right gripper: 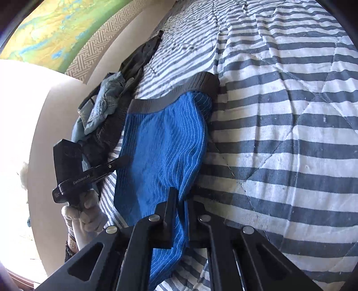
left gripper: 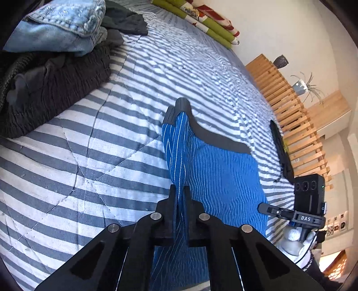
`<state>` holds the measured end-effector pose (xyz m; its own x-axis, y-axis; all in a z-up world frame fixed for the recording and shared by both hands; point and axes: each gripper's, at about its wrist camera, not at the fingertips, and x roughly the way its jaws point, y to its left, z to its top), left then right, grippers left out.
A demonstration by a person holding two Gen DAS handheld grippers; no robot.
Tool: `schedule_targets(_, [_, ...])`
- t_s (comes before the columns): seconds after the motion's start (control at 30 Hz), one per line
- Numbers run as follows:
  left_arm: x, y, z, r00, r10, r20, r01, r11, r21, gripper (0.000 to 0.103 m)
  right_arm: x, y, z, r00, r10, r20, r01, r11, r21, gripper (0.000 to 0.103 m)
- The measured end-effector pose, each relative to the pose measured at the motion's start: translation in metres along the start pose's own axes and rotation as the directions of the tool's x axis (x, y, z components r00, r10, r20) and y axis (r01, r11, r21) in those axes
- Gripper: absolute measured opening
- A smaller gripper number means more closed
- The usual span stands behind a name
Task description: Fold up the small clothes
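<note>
Blue briefs [left gripper: 223,170] with thin pale stripes and a grey waistband [left gripper: 214,136] lie on the striped bedspread [left gripper: 100,156]. My left gripper [left gripper: 179,190] is shut on a raised fold along the briefs' left side, and the cloth runs up between its fingers. In the right wrist view the briefs [right gripper: 161,145] stretch away to the waistband [right gripper: 170,98]. There my right gripper [right gripper: 180,197] is shut on the near right edge of the cloth. A gloved hand [right gripper: 87,215] holds the left gripper's handle at the left.
A pile of clothes sits at the bed's far left: pale jeans [left gripper: 62,24] on a dark ribbed garment [left gripper: 56,89]. Green patterned pillows [left gripper: 201,20] lie at the head. A slatted wooden frame [left gripper: 290,116] and a flat black object [left gripper: 280,152] border the right side.
</note>
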<state>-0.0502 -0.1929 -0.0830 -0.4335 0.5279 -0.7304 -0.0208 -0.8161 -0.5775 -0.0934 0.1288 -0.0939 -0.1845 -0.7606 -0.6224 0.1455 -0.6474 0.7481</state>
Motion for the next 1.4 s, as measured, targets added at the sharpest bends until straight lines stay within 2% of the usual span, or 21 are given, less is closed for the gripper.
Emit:
schedule_targets(0.17, [-0.05, -0.025, -0.01, 0.985, -0.151, 0.083, 0.151, 0.988, 0.005, 0.003, -0.052, 0.01, -0.004, 0.99, 0.082, 0.117, -0.082, 0.997, -0.007, 0.003])
schedule_targets(0.33, [-0.083, -0.07, -0.041, 0.968, -0.226, 0.107, 0.22, 0.974, 0.059, 0.003, -0.113, 0.037, -0.017, 0.971, 0.123, 0.206, -0.111, 0.992, -0.066, 0.003])
schedule_targets(0.43, [-0.095, -0.089, -0.068, 0.966, -0.243, 0.085, 0.238, 0.969, 0.073, 0.003, -0.147, 0.055, -0.035, 0.965, 0.113, 0.236, -0.088, 0.99, -0.112, 0.003])
schedule_targets(0.6, [-0.093, -0.102, -0.103, 0.961, -0.275, -0.015, 0.275, 0.961, 0.016, 0.004, -0.189, 0.065, -0.076, 0.963, 0.087, 0.254, -0.055, 0.99, -0.132, 0.003])
schedule_targets(0.67, [-0.082, -0.098, -0.104, 0.964, -0.261, -0.048, 0.261, 0.965, -0.016, 0.003, -0.193, 0.061, -0.086, 0.966, 0.067, 0.25, -0.038, 0.993, -0.116, 0.003])
schedule_targets(0.77, [-0.047, -0.084, -0.083, 0.972, -0.217, -0.087, 0.21, 0.974, -0.081, 0.003, -0.179, 0.043, -0.084, 0.973, 0.008, 0.23, 0.012, 0.996, -0.084, 0.003])
schedule_targets(0.93, [0.015, -0.058, -0.035, 0.978, -0.176, -0.115, 0.155, 0.973, -0.172, 0.003, -0.136, -0.015, -0.037, 0.984, -0.027, 0.178, 0.015, 0.997, 0.071, 0.003])
schedule_targets(1.1, [0.061, -0.041, -0.006, 0.982, -0.109, -0.152, 0.077, 0.977, -0.2, 0.004, -0.108, -0.061, 0.014, 0.985, -0.066, 0.159, 0.032, 0.978, 0.208, 0.001])
schedule_targets(1.2, [0.079, -0.034, 0.002, 0.978, -0.094, -0.185, 0.055, 0.977, -0.204, 0.006, -0.097, -0.072, 0.028, 0.987, -0.096, 0.131, 0.066, 0.975, 0.214, 0.001])
schedule_targets(1.3, [0.079, -0.036, 0.007, 0.974, -0.1, -0.201, 0.061, 0.979, -0.194, 0.008, -0.088, -0.069, 0.029, 0.986, -0.138, 0.09, 0.12, 0.977, 0.176, 0.004])
schedule_targets(1.37, [0.069, -0.038, 0.011, 0.982, -0.073, -0.173, 0.043, 0.984, -0.172, 0.018, -0.092, -0.067, 0.028, 0.986, -0.146, 0.086, 0.131, 0.979, 0.154, 0.005])
schedule_targets(1.4, [0.062, -0.039, 0.013, 0.987, -0.053, -0.152, 0.029, 0.987, -0.156, 0.031, -0.098, -0.067, 0.027, 0.982, -0.161, 0.095, 0.146, 0.979, 0.145, 0.005])
